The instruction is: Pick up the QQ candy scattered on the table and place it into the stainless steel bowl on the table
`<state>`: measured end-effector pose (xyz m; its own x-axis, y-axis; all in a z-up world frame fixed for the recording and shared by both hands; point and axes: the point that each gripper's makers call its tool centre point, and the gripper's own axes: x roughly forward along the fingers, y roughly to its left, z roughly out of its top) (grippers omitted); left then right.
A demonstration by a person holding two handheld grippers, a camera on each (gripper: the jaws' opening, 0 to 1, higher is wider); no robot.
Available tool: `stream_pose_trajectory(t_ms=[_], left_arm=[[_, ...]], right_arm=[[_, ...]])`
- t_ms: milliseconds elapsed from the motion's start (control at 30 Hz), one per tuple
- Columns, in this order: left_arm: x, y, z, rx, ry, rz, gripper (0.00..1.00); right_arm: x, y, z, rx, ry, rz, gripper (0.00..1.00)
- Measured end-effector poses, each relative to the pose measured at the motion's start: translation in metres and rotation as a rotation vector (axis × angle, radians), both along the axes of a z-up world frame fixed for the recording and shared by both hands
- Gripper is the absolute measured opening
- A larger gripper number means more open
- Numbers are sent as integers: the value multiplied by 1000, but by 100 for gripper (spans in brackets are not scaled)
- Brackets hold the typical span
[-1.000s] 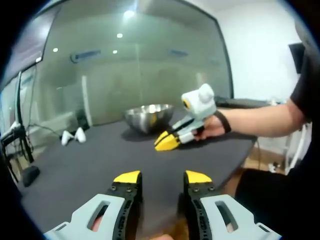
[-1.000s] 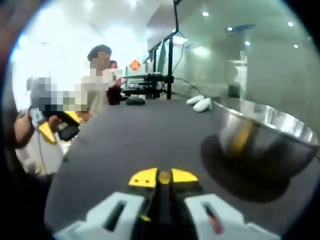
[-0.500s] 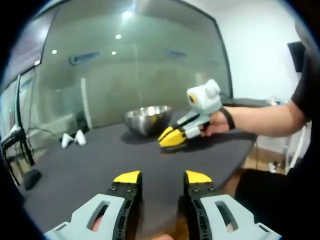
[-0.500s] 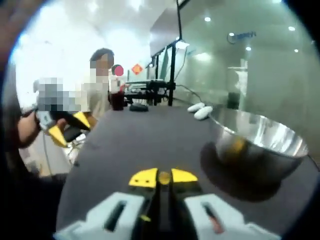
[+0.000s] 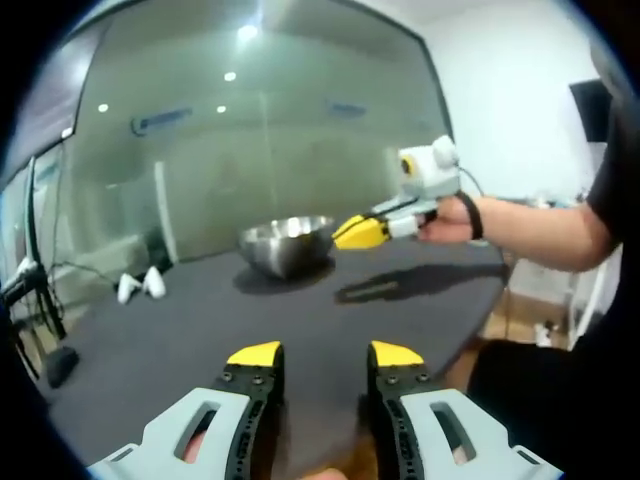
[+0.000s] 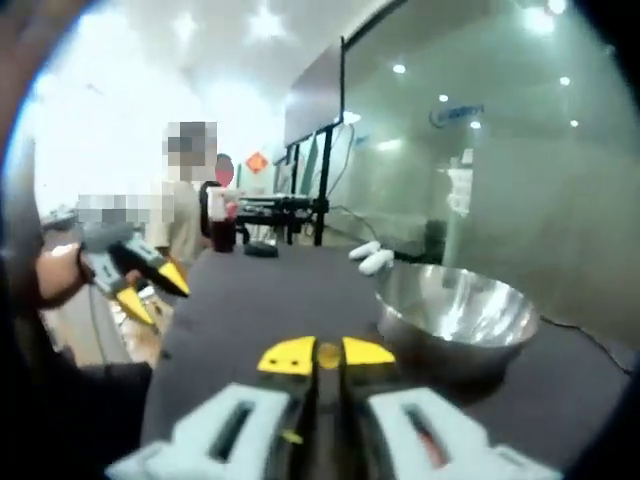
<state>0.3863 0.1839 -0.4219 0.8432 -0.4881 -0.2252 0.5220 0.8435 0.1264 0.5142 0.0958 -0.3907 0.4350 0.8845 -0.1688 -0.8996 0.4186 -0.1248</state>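
QQ candy seemed pinched in the closed right gripper [image 6: 318, 356], raised just short of the stainless steel bowl [image 6: 455, 315] on the dark table [image 5: 180, 330]. Left gripper [image 5: 324, 354] hung apart, empty. The drop was left, and the bowl's contents were unclear.

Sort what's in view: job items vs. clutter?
Job:
- stainless steel bowl
- right gripper, jaws closed on something small
- left gripper, jaws open

Clutter:
- two white objects
- dark cup
- black mouse-like object
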Motion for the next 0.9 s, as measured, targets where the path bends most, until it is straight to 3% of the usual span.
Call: stream_pose_trajectory(t_ms=[167, 267, 367, 533, 900], left_arm=[[-2, -2, 2, 5, -3, -8, 35], [-2, 0, 3, 8, -3, -5, 35], [-3, 0, 4, 10, -4, -6, 35], [-6, 2, 5, 18, -4, -4, 35], [-5, 5, 5, 27, -3, 5, 35]], right_arm=[[10, 0, 29, 81, -64, -25, 10], [29, -5, 42, 113, -89, -103, 10], [52, -14, 42, 118, -59, -192, 10], [89, -27, 43, 175, 2, -239, 10], [104, -28, 34, 142, -9, -283, 10]])
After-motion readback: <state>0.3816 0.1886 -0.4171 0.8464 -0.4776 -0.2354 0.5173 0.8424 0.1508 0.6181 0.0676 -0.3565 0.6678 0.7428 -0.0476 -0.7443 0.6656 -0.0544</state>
